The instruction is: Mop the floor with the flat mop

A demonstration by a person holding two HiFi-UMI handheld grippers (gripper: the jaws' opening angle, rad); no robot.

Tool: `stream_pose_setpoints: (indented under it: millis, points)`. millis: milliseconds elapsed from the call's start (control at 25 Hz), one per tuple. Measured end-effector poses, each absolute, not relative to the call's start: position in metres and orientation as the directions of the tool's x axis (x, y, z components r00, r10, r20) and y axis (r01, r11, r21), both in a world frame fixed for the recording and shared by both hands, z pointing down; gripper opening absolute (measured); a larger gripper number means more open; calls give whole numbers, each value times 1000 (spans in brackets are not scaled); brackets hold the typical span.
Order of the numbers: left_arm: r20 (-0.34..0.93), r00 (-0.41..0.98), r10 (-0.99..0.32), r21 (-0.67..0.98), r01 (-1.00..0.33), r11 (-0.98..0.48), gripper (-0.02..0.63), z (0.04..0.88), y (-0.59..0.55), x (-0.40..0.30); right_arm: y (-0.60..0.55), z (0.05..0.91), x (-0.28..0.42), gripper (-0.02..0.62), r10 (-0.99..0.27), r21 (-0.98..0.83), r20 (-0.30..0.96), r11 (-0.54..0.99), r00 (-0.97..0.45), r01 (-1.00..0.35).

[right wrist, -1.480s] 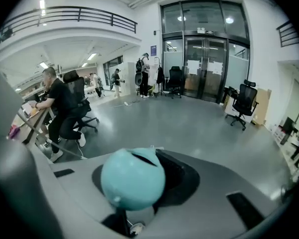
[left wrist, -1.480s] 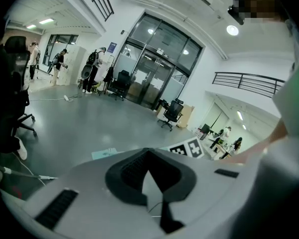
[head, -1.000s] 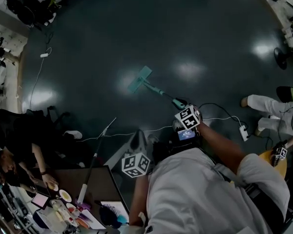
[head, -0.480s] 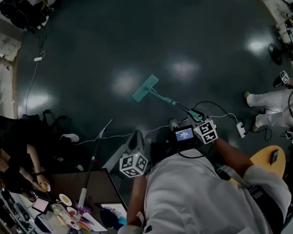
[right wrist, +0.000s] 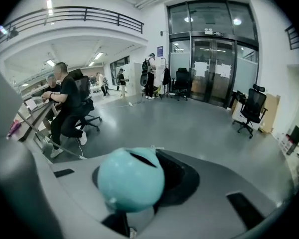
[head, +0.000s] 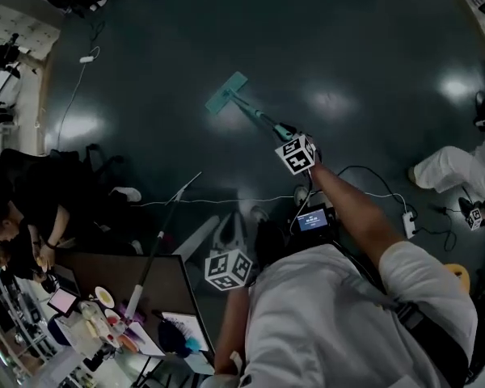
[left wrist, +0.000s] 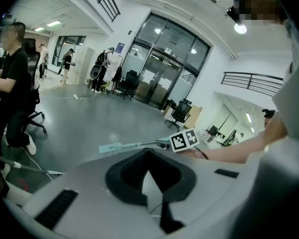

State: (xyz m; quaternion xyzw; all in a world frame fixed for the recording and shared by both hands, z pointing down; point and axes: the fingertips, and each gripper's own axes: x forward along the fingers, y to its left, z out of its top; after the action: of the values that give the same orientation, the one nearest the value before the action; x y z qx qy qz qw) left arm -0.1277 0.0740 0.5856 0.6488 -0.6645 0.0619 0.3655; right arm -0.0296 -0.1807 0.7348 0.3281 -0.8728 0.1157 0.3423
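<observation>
The flat mop lies on the dark floor, its teal head ahead of me and slightly left. Its handle slants back to my right gripper, which is shut on the handle's teal end at the end of my outstretched arm. In the left gripper view the mop head rests flat on the floor, with the right gripper's marker cube behind it. My left gripper hangs low near my body, away from the mop, jaws together on nothing.
A white cable crosses the floor to a power strip near my feet. A white pole leans by a cluttered desk at lower left, where a person sits. Another person's legs are at right. Office chairs stand by the glass doors.
My right arm has stretched forward and the mop head has slid farther away across the floor. The left gripper stays by my body.
</observation>
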Motion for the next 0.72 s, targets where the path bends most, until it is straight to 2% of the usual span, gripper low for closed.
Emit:
stream_pose_setpoints:
  millis: [200,520,720]
  points:
    - [555,99,-826,400,-902,161,2,585,83,-138,-173,727,-25,115,-468,11,703,760,-536,-650]
    - [460,178,-870,443,-895,50,2,566,56,-127,-70,658,101,115,-381,12,814,765,-438,-644]
    - [427,240,-872,469,-883,-13,2,566,49,-121,-21,648,124,115,-368,9,838,747,-403,-664]
